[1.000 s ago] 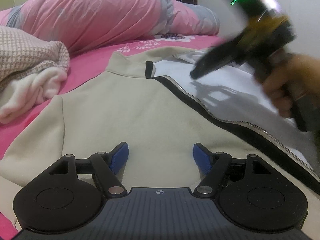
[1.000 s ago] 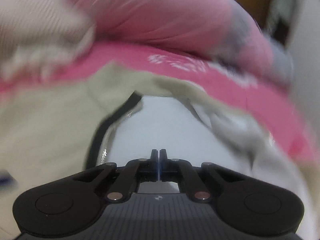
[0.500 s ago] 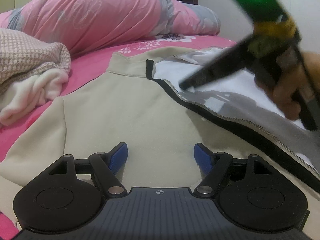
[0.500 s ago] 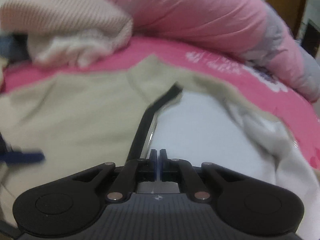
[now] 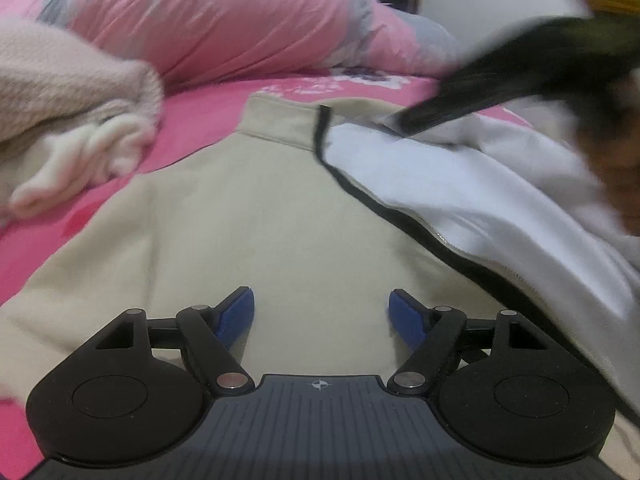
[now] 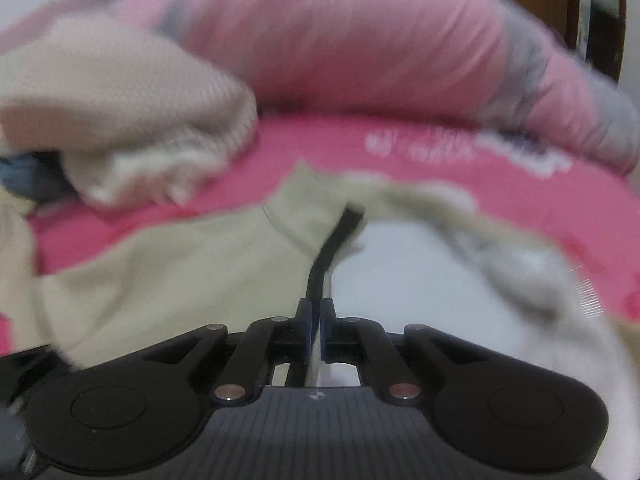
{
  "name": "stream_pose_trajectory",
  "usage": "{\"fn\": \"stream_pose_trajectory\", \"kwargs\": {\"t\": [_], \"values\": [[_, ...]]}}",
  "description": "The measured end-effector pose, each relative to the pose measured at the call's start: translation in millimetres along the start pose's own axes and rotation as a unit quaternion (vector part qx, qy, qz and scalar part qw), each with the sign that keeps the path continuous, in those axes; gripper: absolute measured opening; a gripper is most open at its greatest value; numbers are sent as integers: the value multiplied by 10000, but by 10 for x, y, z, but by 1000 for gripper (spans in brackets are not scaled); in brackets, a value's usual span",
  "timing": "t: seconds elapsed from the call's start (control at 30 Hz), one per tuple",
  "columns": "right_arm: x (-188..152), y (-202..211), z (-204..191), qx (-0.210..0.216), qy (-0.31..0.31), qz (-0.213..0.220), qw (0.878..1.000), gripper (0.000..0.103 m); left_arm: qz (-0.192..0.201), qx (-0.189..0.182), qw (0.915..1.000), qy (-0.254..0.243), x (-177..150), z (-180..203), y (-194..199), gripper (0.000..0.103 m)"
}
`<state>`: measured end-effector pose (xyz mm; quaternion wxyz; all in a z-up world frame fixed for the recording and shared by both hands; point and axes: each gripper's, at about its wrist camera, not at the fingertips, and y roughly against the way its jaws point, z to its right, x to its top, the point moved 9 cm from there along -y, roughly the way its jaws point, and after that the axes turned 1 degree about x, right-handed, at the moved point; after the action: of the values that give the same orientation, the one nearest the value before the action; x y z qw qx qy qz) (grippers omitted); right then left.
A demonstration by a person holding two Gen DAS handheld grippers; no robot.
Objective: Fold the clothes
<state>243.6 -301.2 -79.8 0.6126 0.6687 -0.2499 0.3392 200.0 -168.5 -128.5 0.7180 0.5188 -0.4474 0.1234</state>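
Blue pads on your left hand-held gripper (image 5: 321, 316) stand wide apart with nothing between them, just above the beige front of the jacket (image 5: 256, 232). Your right hand-held gripper (image 6: 316, 330) is clamped on the jacket's zipper edge, white lining pinched between its pads. That jacket lies spread on the pink bed (image 5: 204, 120), its right panel turned back to show the lining. A knitted beige garment (image 5: 60, 88) is heaped to the left, a pink pillow (image 5: 224, 24) behind.

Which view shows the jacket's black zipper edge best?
Left wrist: the zipper edge runs sharp from the collar down the beige jacket. The right wrist view shows only a short, blurred stretch above its gripper.
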Motion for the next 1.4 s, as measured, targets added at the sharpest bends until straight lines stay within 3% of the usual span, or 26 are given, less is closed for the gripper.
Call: {"fn": "stream_pose_trajectory", "kwargs": {"t": [0.13,0.27,0.37,0.47,0.5,0.53,0.57,0.67,0.8,0.87,0.9,1.03,1.17,1.27,1.4], "values": [[-135,775,-124,30,251,66,9997,5,263,-125,9996,51,-5,-52,539,75],[-595,1173,-498,401,332,-209,9984,5,295,-296,9991,10,-305,-14,1072,75],[-1034,1184,-774,562,458,-479,9962,5,195,-382,9991,43,-656,58,1324,75],[-1539,936,-915,441,461,-919,9937,5,-27,-499,9987,24,-1059,176,1348,75],[-1661,867,-940,384,454,-926,9939,5,-81,-459,9989,52,-1159,189,1316,75],[-1671,864,-939,341,413,-782,9955,5,130,-397,9991,-5,-1200,193,1347,75],[-1628,892,-930,320,308,-788,9959,5,331,-337,9989,-60,-1238,197,1379,75],[-1496,987,-913,273,25,-775,9966,5,395,-351,9986,15,-1200,168,1477,75],[-1386,1166,-1034,462,96,-428,9980,6,497,-345,9979,225,-1183,61,1589,75],[-1516,1040,-1082,509,119,-638,9966,9,508,-371,9969,471,-1198,-47,1624,76],[-1607,957,-1102,504,133,-806,9954,16,514,-380,9962,593,-1205,-102,1642,76],[-1580,884,-1157,382,283,-993,9939,17,598,-197,9924,1059,-1194,-419,1718,75],[-1171,1019,-1323,625,163,-749,9951,20,879,91,9837,1564,-1079,-851,1784,76],[-782,1060,-1578,884,259,-433,9948,22,1067,511,9750,1882,-985,-1231,1793,76],[-228,977,-2127,1389,431,21,9894,38,1148,1061,9580,2404,-921,-1786,1726,76]]}}
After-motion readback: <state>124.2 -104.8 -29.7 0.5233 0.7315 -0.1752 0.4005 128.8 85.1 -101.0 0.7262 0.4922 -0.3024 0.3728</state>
